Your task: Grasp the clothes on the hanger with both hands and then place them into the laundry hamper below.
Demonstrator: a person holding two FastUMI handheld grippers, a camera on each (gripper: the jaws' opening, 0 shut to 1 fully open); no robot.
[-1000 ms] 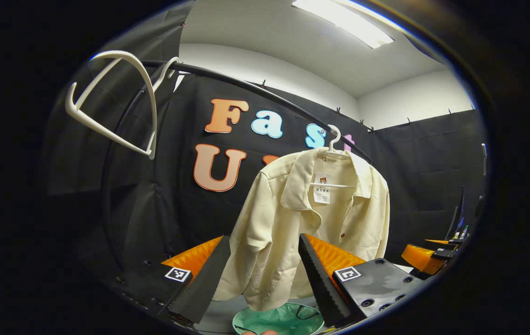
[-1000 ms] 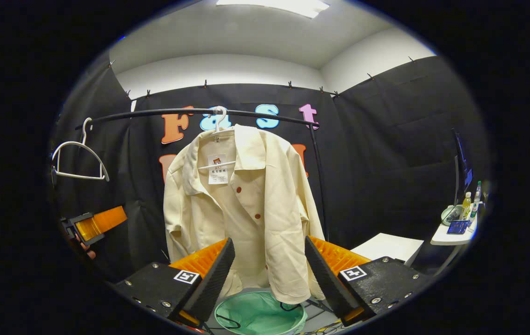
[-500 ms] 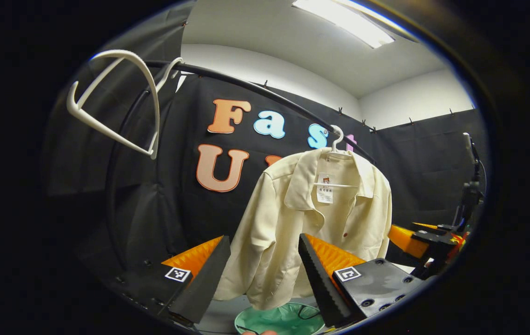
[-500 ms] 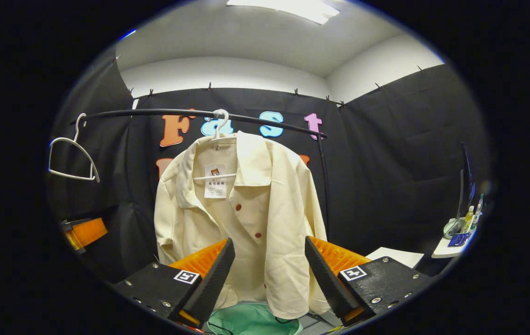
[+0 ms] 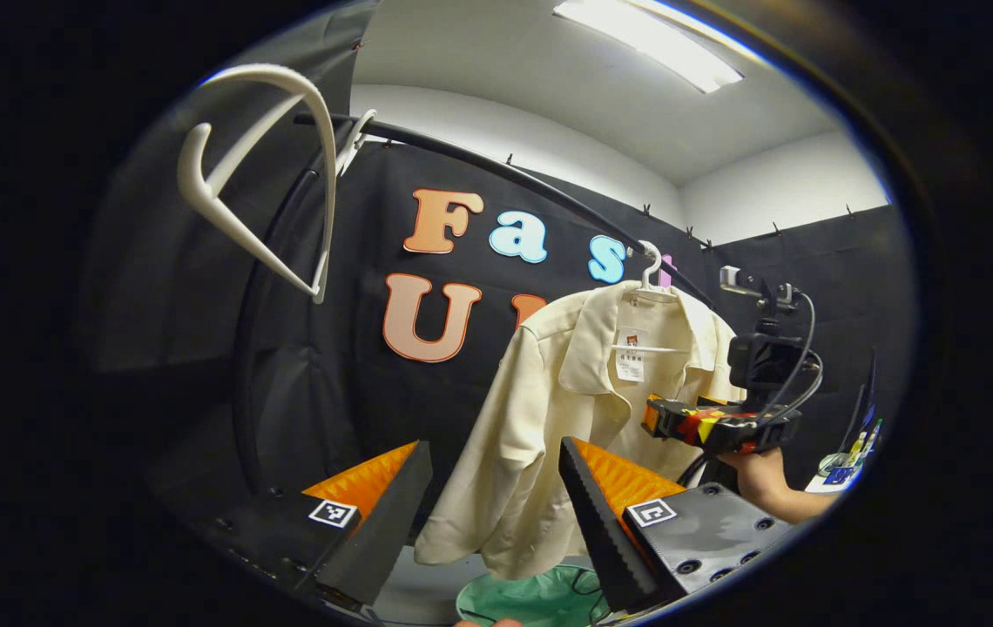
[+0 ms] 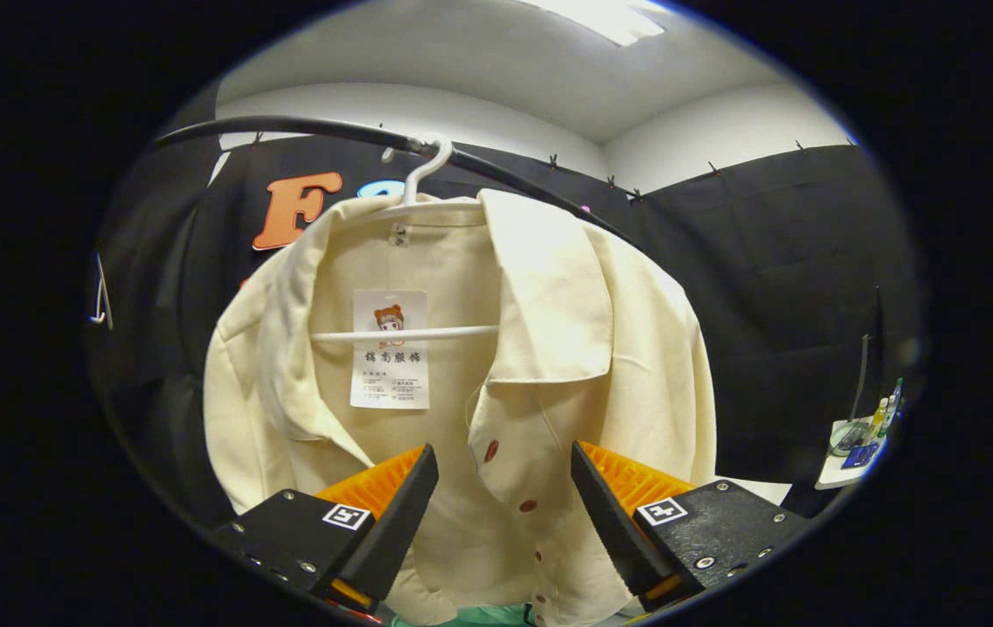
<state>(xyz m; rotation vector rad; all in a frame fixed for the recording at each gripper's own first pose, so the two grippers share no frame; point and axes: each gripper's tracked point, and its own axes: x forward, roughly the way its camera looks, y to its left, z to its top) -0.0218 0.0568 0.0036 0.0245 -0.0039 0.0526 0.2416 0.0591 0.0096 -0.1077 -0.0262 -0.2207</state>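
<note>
In the left gripper view, our left gripper has its jaws spread with nothing between them, aimed at the shirt's near sleeve from well back. The shirt hangs on a hanger from the rail, collar open toward us, presumably so both shoulders can be reached at once; the hamper sits right below its hem, so a released shirt should drop straight in. A spare hanger hangs empty farther along the rail. The right gripper, held in a hand, is up close at the shirt's front (we cannot tell from here whether it touches). In the right gripper view, our right gripper also has its jaws wide apart, framing the buttoned placket just under the collar, with no cloth pinched yet. A paper tag hangs inside the neck across the hanger's bar; we leave its print unread. We judge both grasps are not yet made.
</note>
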